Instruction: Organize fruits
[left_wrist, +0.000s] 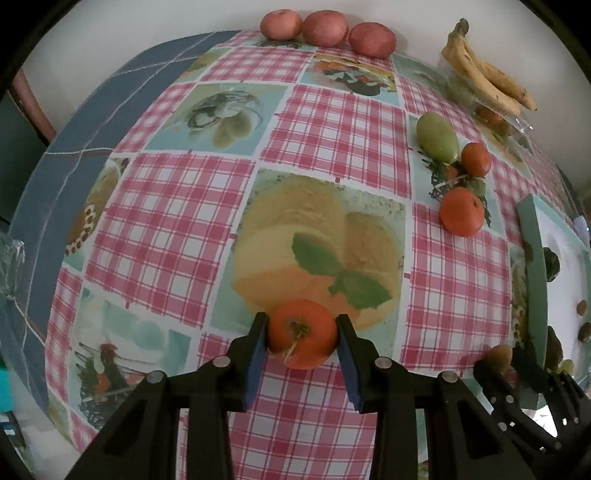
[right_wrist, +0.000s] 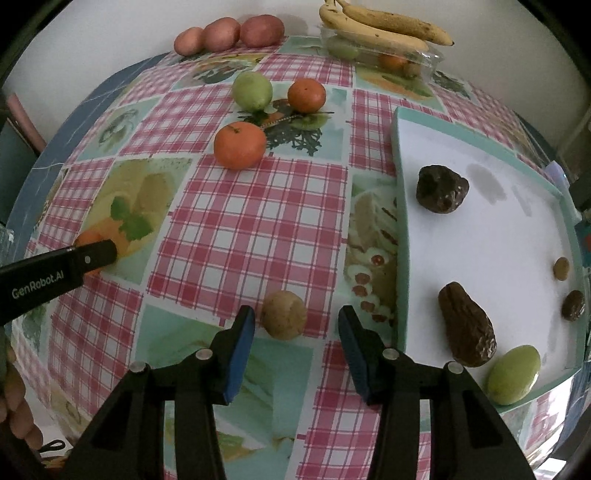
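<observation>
- Two grippers are working at once: your left gripper (left_wrist: 301, 341) is holding a small orange (left_wrist: 302, 333) between its blue pads (left_wrist: 256, 360), jaws closed to the fruit's width and touching it on both sides; the fruit is sitting low over the checked tabletop (left_wrist: 325, 125), and whether it is resting on it or just lifted cannot be told.
- Your right gripper (right_wrist: 295, 352) is hovering with jaws wide apart and holding nothing; a round tan fruit (right_wrist: 283, 314) is lying on the tabletop between the fingertips, nearer the left one, not yet touched.
- Step in hand, as a judgement: you are gathering loose fruit, one piece gripped, the second lined up for a grasp.
- Next move is calling for closing the right jaws squarely on the tan fruit, then carrying it to the white tray (right_wrist: 402, 236) just beside it, where dark dates (right_wrist: 466, 328) and a green grape (right_wrist: 512, 373) are already lying.
- Still loose farther off: two oranges (right_wrist: 239, 144), a green fruit (right_wrist: 252, 90), three reddish fruits (right_wrist: 229, 34), and bananas (right_wrist: 384, 27) on a clear box.
- Writing: "GenRobot.AI" is reading in white on the left gripper's black side, seen from the right wrist view.
</observation>
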